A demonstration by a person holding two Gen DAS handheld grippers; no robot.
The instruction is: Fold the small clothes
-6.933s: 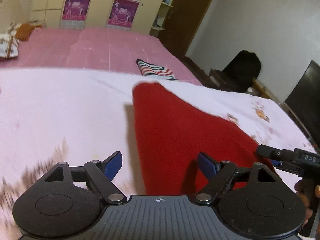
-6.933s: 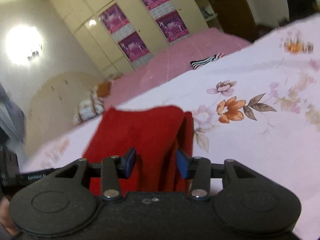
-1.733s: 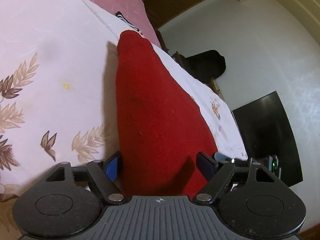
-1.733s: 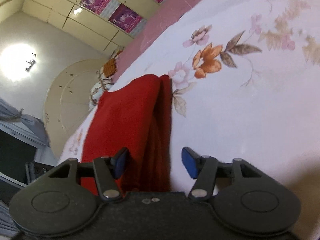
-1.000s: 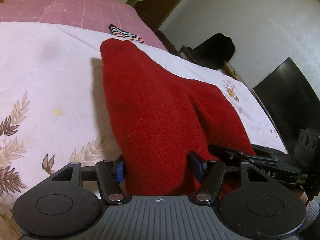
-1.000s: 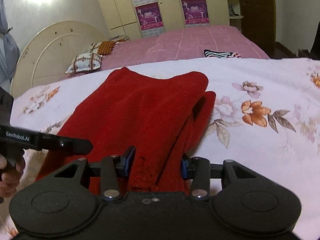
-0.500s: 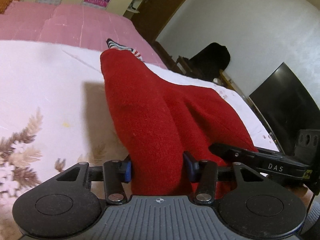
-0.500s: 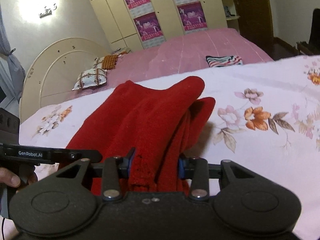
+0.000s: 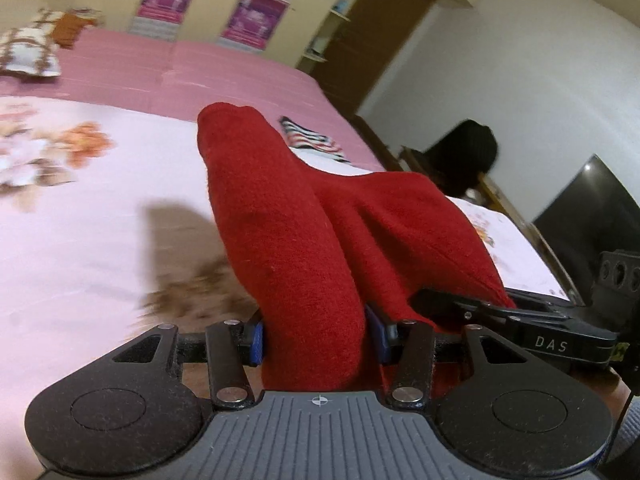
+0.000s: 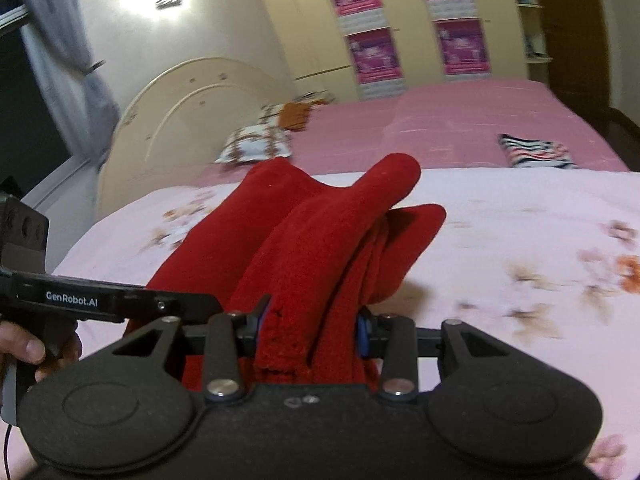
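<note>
Over the flowered bedsheet (image 9: 80, 240), you hold the red garment (image 9: 304, 240) lifted, bunched into 2 humps. Your left gripper (image 9: 316, 338) has just been closing and is clamped on one end; your right gripper (image 10: 310, 330) is clamped on the other. A striped cloth (image 10: 536, 152) lies well apart.

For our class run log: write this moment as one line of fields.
left gripper: shut on red garment | right gripper: shut on red garment | garment: lifted, bunched | surface: floral bedspread
</note>
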